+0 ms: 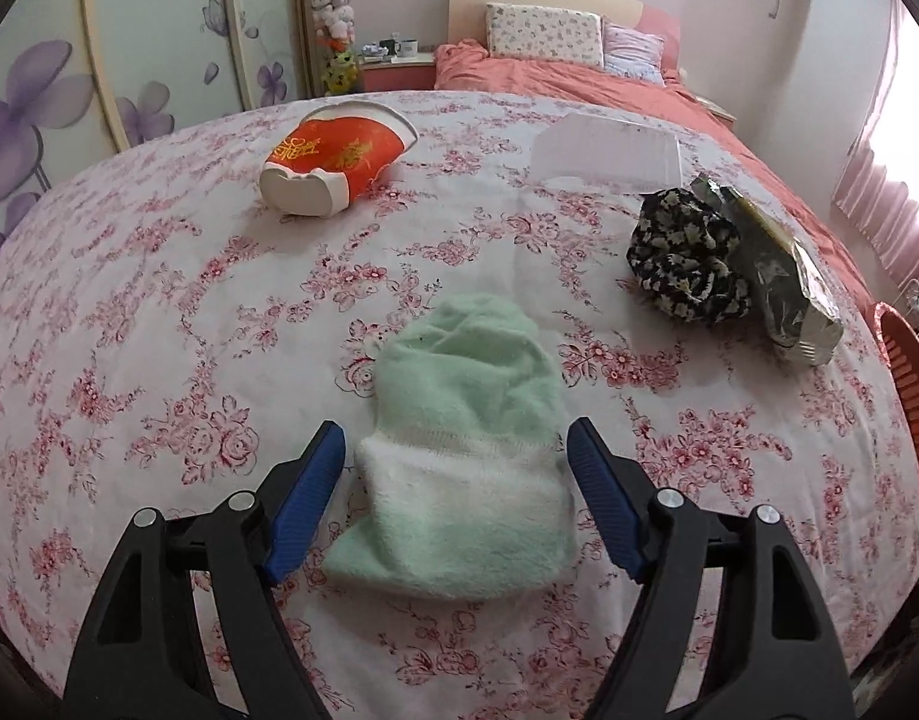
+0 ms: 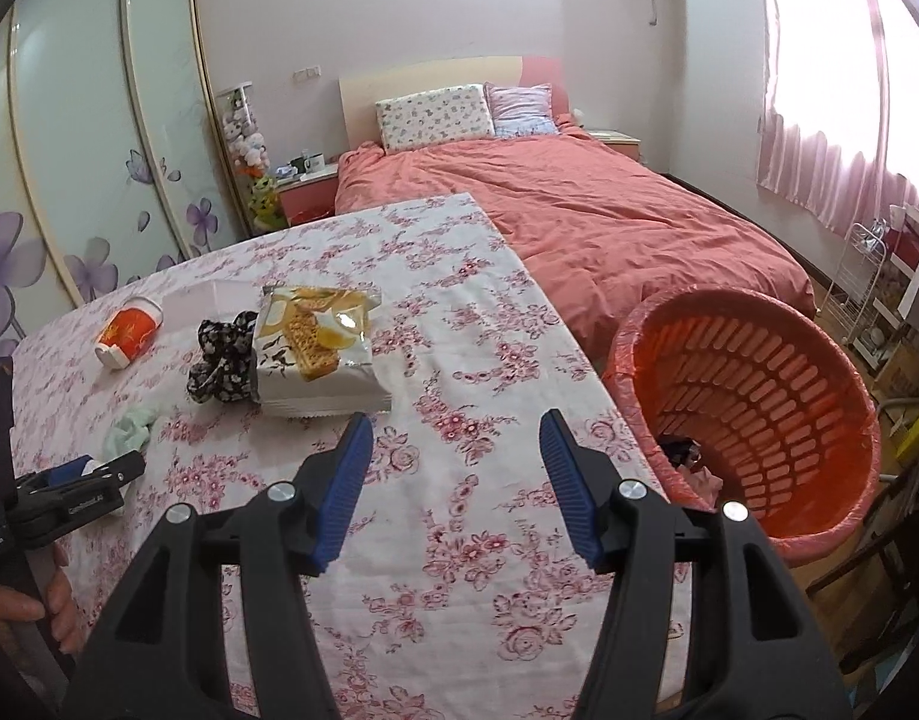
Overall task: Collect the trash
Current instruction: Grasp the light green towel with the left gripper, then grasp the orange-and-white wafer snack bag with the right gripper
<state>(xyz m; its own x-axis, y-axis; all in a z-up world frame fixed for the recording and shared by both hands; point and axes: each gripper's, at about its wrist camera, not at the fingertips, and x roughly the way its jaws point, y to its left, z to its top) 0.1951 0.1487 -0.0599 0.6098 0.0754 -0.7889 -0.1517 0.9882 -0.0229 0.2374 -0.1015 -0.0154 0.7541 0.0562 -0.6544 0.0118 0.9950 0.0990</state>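
A mint-green and white fuzzy sock lies on the floral tablecloth, between the open jaws of my left gripper. A crushed red paper cup lies on its side at the far left. A black floral cloth and a snack bag lie at the right. In the right wrist view my right gripper is open and empty above the table's right part, near the snack bag, black cloth, cup and sock. The left gripper shows at the left.
An orange slatted basket with a liner stands off the table's right edge, with some items at its bottom. A clear plastic sheet lies at the table's far side. A bed with a pink cover is behind; a wardrobe stands left.
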